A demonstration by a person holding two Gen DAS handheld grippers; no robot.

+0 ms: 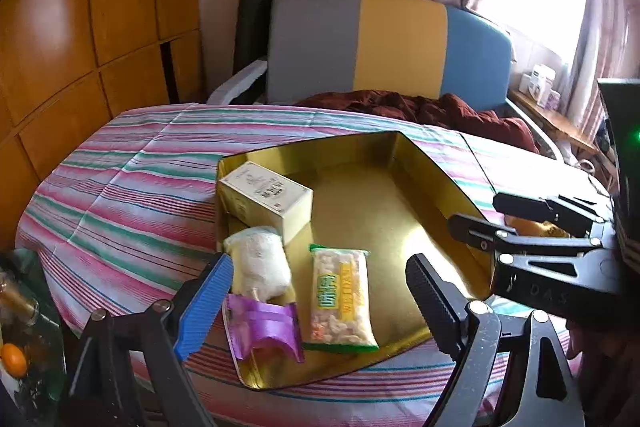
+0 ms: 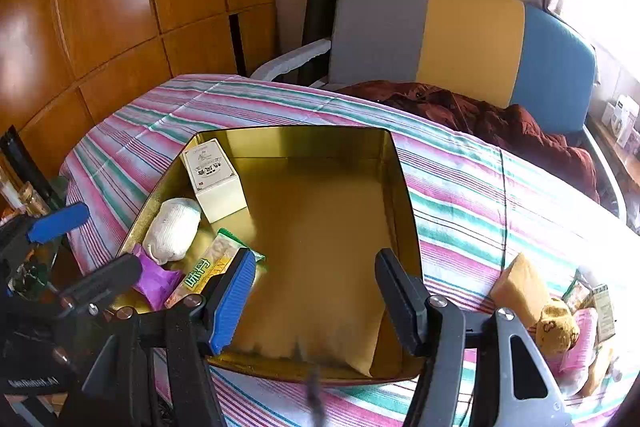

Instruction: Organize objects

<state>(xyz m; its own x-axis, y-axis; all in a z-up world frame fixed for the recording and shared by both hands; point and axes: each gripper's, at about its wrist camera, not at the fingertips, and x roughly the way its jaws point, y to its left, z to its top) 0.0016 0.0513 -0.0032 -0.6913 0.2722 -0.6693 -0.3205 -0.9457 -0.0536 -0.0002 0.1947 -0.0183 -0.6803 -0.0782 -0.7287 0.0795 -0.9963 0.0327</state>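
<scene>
A gold tin tray (image 1: pixel 400 203) (image 2: pixel 320 211) lies on the striped cloth. In its left part lie a cream box (image 1: pixel 264 195) (image 2: pixel 214 179), a white pouch (image 1: pixel 262 263) (image 2: pixel 173 229), a purple packet (image 1: pixel 264 327) (image 2: pixel 154 279) and a yellow-green snack pack (image 1: pixel 340 299) (image 2: pixel 204 273). My left gripper (image 1: pixel 320 303) is open and empty, above the tray's near left part. My right gripper (image 2: pixel 316 299) is open and empty over the tray's near middle; it also shows in the left wrist view (image 1: pixel 472 219) at the tray's right edge.
Several loose items, a tan sponge (image 2: pixel 520 287), a brown plush toy (image 2: pixel 556 327) and packets (image 2: pixel 600 311), lie on the cloth at the right. A three-coloured chair (image 2: pixel 460 35) with a dark red garment (image 2: pixel 500 119) stands behind the table. Bottles (image 2: pixel 24 199) stand at the left.
</scene>
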